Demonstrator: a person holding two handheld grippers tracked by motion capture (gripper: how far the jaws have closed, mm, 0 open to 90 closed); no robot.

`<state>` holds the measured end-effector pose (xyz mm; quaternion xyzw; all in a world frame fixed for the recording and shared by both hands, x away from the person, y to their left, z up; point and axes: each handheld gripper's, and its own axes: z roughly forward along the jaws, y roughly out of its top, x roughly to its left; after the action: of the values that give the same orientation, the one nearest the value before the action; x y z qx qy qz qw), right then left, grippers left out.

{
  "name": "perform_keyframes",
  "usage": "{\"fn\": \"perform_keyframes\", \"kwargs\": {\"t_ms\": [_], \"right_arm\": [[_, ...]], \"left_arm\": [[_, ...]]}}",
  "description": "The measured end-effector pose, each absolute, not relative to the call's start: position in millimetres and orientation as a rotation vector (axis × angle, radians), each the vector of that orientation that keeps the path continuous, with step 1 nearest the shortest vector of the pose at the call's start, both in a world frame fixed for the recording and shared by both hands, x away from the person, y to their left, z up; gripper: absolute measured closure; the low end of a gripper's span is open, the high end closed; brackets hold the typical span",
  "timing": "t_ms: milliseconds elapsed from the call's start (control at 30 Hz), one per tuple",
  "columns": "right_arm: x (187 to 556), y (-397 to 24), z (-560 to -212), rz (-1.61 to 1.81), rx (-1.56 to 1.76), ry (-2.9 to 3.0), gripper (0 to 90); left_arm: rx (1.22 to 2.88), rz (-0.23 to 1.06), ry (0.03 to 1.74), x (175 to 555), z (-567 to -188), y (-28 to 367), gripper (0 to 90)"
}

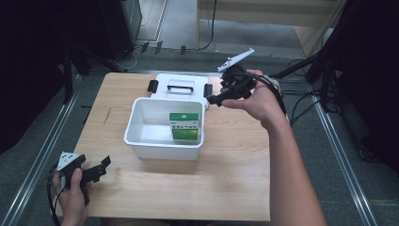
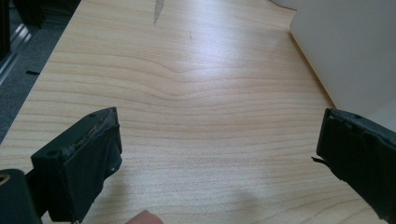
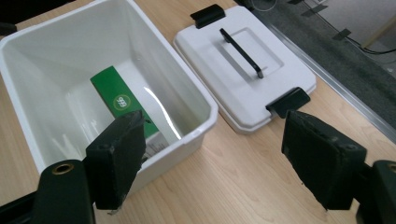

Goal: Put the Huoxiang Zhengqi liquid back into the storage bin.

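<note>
A wooden table [image 1: 226, 188] is carrying everything in the high view. At its middle a white bin [image 1: 141, 141] is standing open, and behind it, touching or just beside its far rim, a white lid [image 1: 160, 89] with a black handle [image 3: 243, 51] and two black clasps is lying flat.

Inside the bin, against the right wall as the high view shows it, a green and white box [image 1: 184, 126] is standing upright on the bottom.

The right gripper [image 1: 218, 99] is hovering beside the bin's far right corner, close to the lid, with its jaws spread wide and nothing between them.

The left gripper [image 1: 104, 166] is resting at the near left part of the table, well apart from the bin, its jaws also spread wide over bare wood and pinching nothing.
</note>
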<state>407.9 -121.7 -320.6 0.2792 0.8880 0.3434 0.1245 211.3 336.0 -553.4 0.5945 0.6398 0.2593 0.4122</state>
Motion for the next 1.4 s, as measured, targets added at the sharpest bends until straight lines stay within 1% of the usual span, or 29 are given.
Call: {"fn": "perform_keyframes", "kwargs": {"t_ms": [267,500,1067,1167,1233,1400], "right_arm": [[407,-157,-328,1.068,0.954,2.436,22.3],[405,-187,-344,1.139,1.109,2.271,22.8],[378,-232,-386,1.239,1.178,2.053,23.4],[371,-240,-392,1.294,1.162,2.005,22.0],[366,-245,-396,1.33,1.136,1.977,17.7],[355,-252,-409,1.283,1.146,1.988,13.6]], "left_arm": [[1.499,0.657,1.61,211,-553,336,1.1],[1.496,0.659,1.608,211,-553,336,1.0],[1.5,0.656,1.61,211,-553,335,1.0],[1.502,0.657,1.61,211,-553,335,1.0],[1.502,0.657,1.61,211,-553,335,1.0],[1.504,0.659,1.61,211,-553,335,1.0]]}}
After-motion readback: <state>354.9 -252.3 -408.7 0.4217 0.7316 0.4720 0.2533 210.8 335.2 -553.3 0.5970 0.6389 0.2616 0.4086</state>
